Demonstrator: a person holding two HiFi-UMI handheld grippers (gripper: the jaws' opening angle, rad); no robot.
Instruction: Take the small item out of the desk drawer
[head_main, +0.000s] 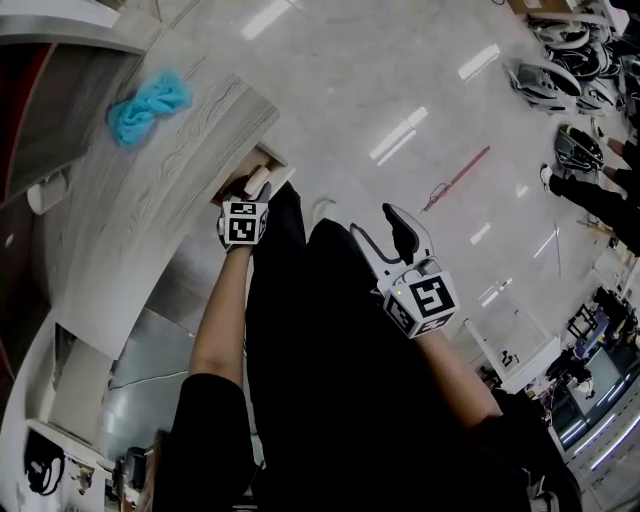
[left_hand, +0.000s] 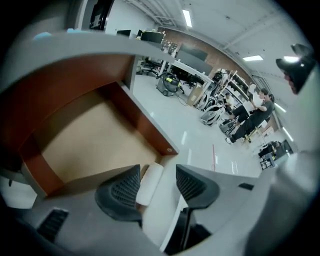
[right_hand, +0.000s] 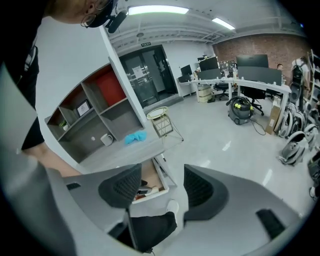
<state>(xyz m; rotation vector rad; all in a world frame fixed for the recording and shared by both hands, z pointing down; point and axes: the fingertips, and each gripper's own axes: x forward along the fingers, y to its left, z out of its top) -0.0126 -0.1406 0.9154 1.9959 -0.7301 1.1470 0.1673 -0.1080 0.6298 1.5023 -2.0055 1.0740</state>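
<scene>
The desk drawer (head_main: 272, 166) stands pulled out; its tan floor (left_hand: 95, 140) lies bare between red-brown walls. A small white cylinder (left_hand: 150, 182) rests at the drawer's near edge, between the fingers of my left gripper (left_hand: 156, 185). It touches the left pad (left_hand: 125, 189), and a gap separates it from the right pad. The jaws are open. In the head view the left gripper (head_main: 255, 186) reaches into the drawer mouth. My right gripper (head_main: 385, 230) hangs open and empty in the air over the floor, away from the desk. Its own view shows the drawer (right_hand: 157, 177) between its fingers, far below.
A blue cloth (head_main: 150, 105) lies on the grey desk top (head_main: 190, 190). Behind the desk stands a shelf unit with a white mug (right_hand: 106, 139). A wire stool (right_hand: 162, 122) stands by the desk's end. My dark-clothed legs (head_main: 320, 330) are close to the drawer front.
</scene>
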